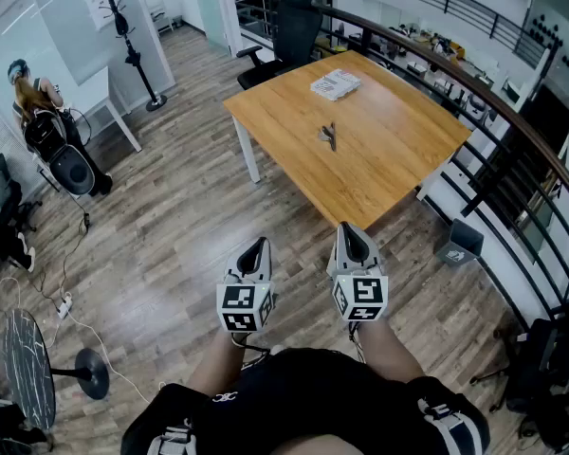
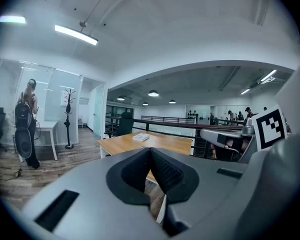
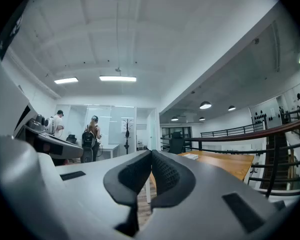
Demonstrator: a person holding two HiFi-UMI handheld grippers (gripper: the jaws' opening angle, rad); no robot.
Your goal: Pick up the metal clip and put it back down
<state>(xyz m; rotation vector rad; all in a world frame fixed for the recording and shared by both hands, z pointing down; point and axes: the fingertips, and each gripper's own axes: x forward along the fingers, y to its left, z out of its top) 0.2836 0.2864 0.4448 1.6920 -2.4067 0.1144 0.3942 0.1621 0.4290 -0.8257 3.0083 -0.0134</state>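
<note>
The small dark metal clip [image 1: 328, 136] lies near the middle of the wooden table [image 1: 379, 159], far ahead of both grippers. My left gripper [image 1: 256, 247] and right gripper [image 1: 350, 232] hang side by side over the wood floor, short of the table's near corner. Each is shut with nothing between its pads. In the left gripper view the left gripper [image 2: 151, 150] has its black pads touching, with the table [image 2: 165, 143] beyond. The right gripper [image 3: 151, 153] is likewise closed in the right gripper view, the table [image 3: 225, 161] showing to its right.
A white packet [image 1: 335, 84] lies at the table's far end and a black office chair [image 1: 289, 36] stands behind it. A dark railing [image 1: 512, 159] runs along the right. A person with a backpack [image 1: 38, 112] stands at far left, near a coat stand [image 1: 133, 45].
</note>
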